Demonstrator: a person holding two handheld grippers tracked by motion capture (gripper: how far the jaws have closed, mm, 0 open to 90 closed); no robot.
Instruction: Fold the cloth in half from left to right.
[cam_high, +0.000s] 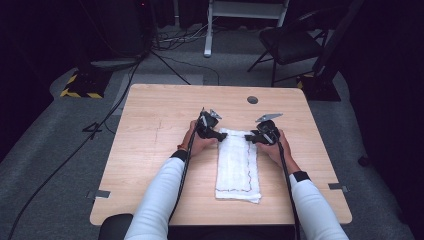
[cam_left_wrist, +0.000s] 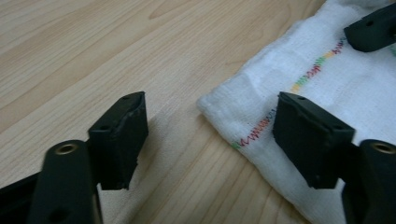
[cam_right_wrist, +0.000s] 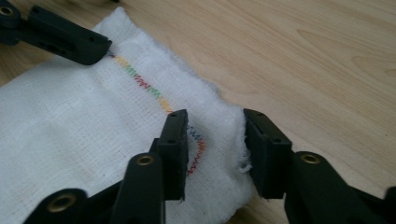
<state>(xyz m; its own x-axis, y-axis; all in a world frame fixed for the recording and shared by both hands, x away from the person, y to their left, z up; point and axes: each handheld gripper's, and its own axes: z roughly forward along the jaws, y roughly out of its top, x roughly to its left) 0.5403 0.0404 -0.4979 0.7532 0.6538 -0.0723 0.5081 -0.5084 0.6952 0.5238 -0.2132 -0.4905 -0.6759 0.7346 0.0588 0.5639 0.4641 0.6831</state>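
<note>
On the pale wood-grain surface (cam_high: 150, 150), a folded white woven cloth with a multicoloured zigzag stitch line (cam_high: 237, 165), lying lengthwise away from the person, its far end between the two tools. No brand, label or readable writing anywhere on cloth, tools or surface.

At left, left hand-held gripper (cam_high: 220, 135) low at the far left corner of the cloth, gripped by the left hand (cam_high: 197, 142). Seen in the left gripper view (cam_left_wrist: 210, 135): jaws standing wide, one pad over bare wood just beside the cloth corner, the other over the cloth near the stitch line, nothing pressed between them. Lower parts of both jaws cut off by the bottom edge; cloth (cam_left_wrist: 336, 93) cut off at the right edge.

At right, right hand-held gripper (cam_high: 250, 137) at the far right corner, held by the right hand (cam_high: 275, 147). Seen in the right gripper view (cam_right_wrist: 215, 149): jaws narrower, straddling a raised fold at the frayed cloth (cam_right_wrist: 70, 130) edge, one pad on the stitch line side, the other at the outer edge beside the wood. Hard to make out whether the pads actually press the fold or stand just off it. Tip of the other tool resting at the upper left of that view.

Beyond the surface, dark floor with cables (cam_high: 90, 130), a black folding chair (cam_high: 290, 45), yellow-black striped base (cam_high: 80, 87); background largely lost in shadow. Small round dark grommet (cam_high: 252, 100) near the far edge.
</note>
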